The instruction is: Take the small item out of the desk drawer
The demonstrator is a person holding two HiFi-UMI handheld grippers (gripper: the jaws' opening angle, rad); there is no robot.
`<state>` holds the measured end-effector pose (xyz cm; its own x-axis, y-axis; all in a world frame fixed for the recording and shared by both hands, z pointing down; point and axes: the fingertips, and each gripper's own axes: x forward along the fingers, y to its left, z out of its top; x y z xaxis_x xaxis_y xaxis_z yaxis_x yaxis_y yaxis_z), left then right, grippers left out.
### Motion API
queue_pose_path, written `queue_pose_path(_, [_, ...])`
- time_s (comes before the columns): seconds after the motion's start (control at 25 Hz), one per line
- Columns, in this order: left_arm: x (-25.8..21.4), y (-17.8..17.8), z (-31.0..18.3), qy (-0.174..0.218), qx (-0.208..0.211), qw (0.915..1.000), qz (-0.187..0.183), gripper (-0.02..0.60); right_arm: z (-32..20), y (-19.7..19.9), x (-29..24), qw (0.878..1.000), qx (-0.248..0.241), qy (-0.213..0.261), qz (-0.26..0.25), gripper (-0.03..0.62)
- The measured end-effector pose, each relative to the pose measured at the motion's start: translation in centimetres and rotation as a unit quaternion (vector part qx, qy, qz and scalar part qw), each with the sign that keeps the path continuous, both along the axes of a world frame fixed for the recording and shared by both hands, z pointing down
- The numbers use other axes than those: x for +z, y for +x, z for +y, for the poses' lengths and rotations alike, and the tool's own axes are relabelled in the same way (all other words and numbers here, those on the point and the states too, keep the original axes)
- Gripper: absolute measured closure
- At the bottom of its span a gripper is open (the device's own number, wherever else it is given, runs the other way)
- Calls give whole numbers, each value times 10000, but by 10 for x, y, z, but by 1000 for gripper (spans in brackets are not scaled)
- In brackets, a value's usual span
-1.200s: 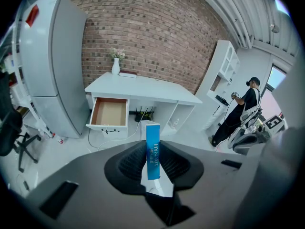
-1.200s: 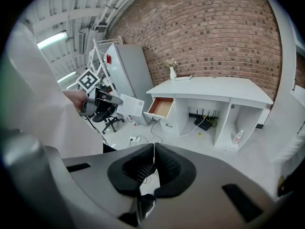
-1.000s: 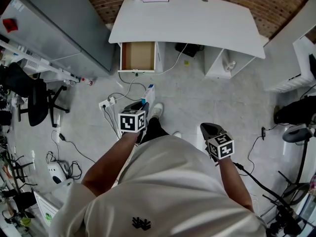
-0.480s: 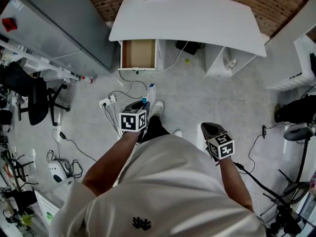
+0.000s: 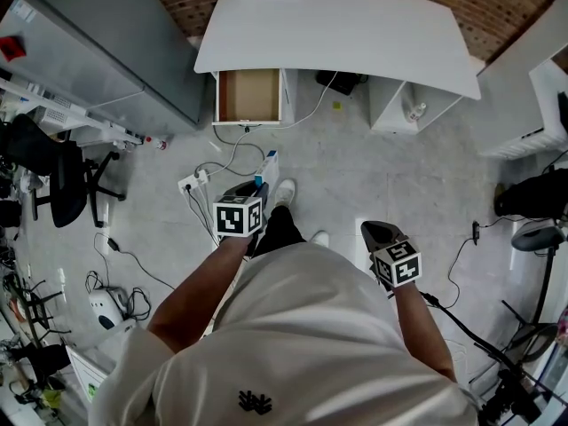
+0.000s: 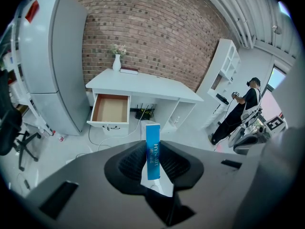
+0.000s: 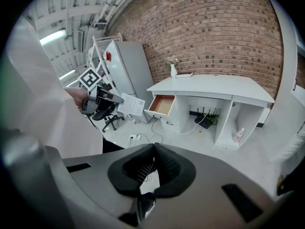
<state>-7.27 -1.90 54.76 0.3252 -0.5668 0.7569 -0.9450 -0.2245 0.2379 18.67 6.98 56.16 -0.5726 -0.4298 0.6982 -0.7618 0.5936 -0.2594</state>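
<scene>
Well back from the counter, the left tongs clench the small blue box (lifted clear of the open, bare drawer); the right tongs are closed, empty, unneeded.

"See the small box? It's a slim carton with a blue face, pale lettering and white sides. It's standing upright, pinched between the jaws of the left hand-held gripper."

"Got it. And the drawer?"

"It's pulled right out from under the left end of the white table. The front is white with a small handle, and the bare brown bottom is showing. The box sits well apart from it, on the near side and a little to its right."
</scene>
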Motion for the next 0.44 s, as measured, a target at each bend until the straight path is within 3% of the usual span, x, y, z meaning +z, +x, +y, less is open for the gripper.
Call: queue_pose_path(0.44, [8, -13, -49, -38, 1, 10000, 4, 486, -39, -14, 4, 9999, -37, -125, 11, 564])
